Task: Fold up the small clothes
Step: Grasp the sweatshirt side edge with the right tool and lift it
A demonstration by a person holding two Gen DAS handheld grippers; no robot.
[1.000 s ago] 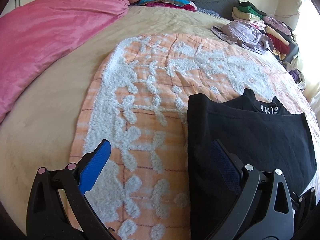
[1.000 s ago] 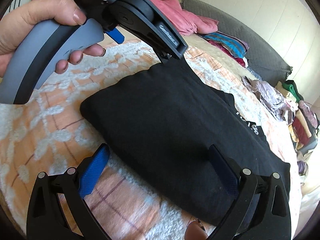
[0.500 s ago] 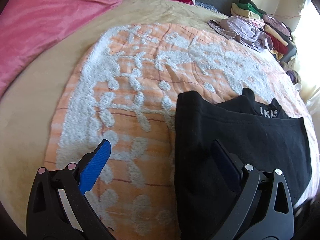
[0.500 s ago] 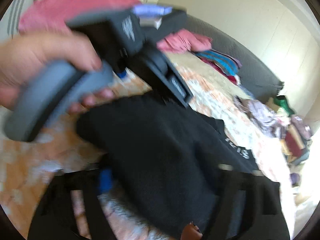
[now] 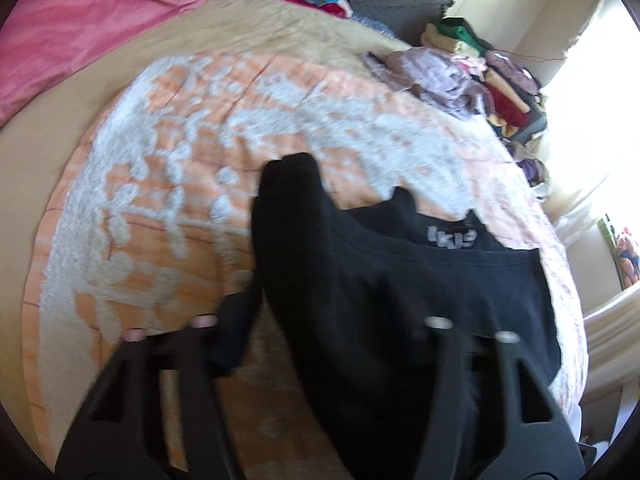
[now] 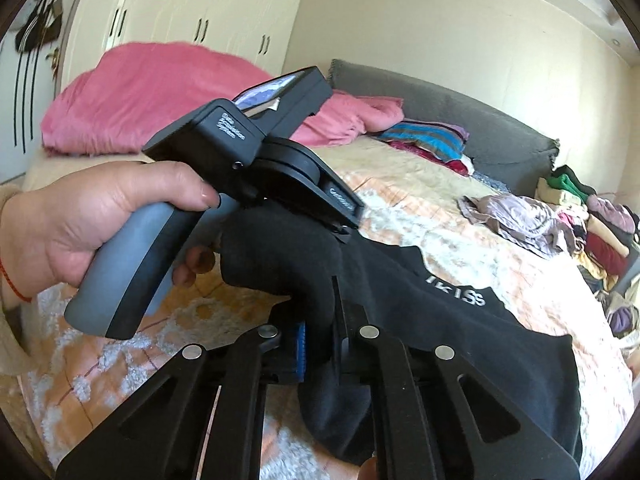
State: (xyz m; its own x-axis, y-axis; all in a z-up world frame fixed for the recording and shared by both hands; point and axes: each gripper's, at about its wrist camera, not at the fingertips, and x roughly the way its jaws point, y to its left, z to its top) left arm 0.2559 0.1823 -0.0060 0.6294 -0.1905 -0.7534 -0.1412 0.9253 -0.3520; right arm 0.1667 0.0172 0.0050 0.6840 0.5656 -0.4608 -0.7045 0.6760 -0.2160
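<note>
Both hand-held grippers — left (image 5: 320,328), right (image 6: 316,344) — pinch the black top (image 6: 460,340), part-folded on the bed (image 5: 240,40); last fold remains.

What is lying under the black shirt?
Under the black shirt lies the orange-and-white blanket, spread on the beige bedcover. Both claws are lifting the shirt's near edge. Whatever lies beneath its middle is covered.
</note>
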